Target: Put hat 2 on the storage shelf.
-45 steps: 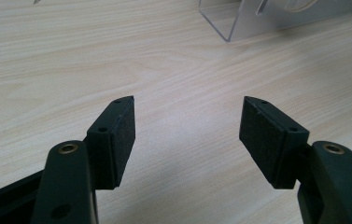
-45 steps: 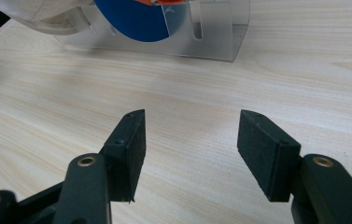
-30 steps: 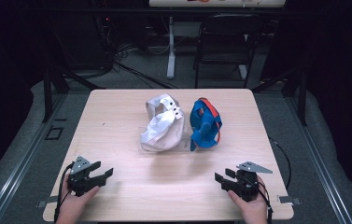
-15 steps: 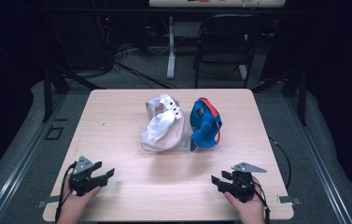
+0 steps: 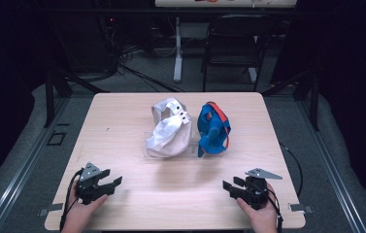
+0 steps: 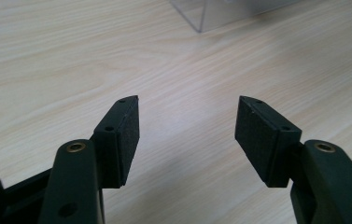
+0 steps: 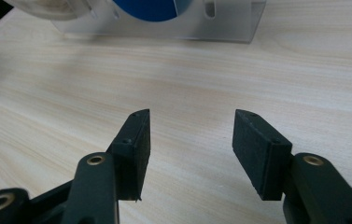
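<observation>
Left gripper [image 5: 114,182]: near front-left corner of the table [image 5: 122,121], jaws spread wide, nothing btwn them. In the left gripper view [image 6: 186,135] just bare wood under the pads.
Right gripper [image 5: 229,185]: front-right, jaws also apart and empty. Right gripper view [image 7: 190,140] looks across the wood toward the stand.
White cap [image 5: 168,130]: mid-table, left of the pair, sitting on a clear stand [image 5: 147,151]. Well apart from both grippers.
Blue cap [image 5: 213,128]: just beside the white one, right side, orange trim on it. Its lower edge shows in the right gripper view [image 7: 150,9] above the stand's clear wall [image 7: 229,21].
Stand: see-through plastic, looks light, prob slides if bumped.
Handling, my read: caps look light and soft in the crown, stiffer at the brim. Fabric will give under the pads, so a shallow pinch could slip off.
Where to grab: brim or the strap at the back, firm edges w/ enough thickness for a pinch. Avoid the crown, it'll just crumple.
Risk: dragging a cap sideways may tip or shift the stand. Lift up first, then away.
Nearest match: right gripper to blue cap, left to white.
</observation>
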### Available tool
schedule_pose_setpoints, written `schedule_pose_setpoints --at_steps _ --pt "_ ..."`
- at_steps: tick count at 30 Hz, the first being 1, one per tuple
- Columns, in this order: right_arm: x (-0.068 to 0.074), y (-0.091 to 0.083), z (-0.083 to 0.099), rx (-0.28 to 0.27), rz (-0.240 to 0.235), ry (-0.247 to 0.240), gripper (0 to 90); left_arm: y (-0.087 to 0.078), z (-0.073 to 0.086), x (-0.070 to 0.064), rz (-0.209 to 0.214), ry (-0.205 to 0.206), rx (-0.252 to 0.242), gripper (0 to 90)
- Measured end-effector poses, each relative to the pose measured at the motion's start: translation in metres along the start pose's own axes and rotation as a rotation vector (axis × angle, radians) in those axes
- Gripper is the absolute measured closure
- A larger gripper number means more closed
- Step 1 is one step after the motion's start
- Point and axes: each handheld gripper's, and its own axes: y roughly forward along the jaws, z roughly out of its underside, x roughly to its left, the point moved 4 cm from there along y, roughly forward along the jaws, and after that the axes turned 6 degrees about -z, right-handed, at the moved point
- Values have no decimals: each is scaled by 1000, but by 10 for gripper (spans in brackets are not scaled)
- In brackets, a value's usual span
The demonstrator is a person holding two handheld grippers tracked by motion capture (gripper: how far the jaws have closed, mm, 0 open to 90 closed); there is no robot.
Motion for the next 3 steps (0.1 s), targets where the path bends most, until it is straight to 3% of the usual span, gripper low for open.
schedule_pose_setpoints --at_steps 3 --pt "-3 -3 -2 -15 -4 23 469 1 -4 -8 24 12 -24 404"
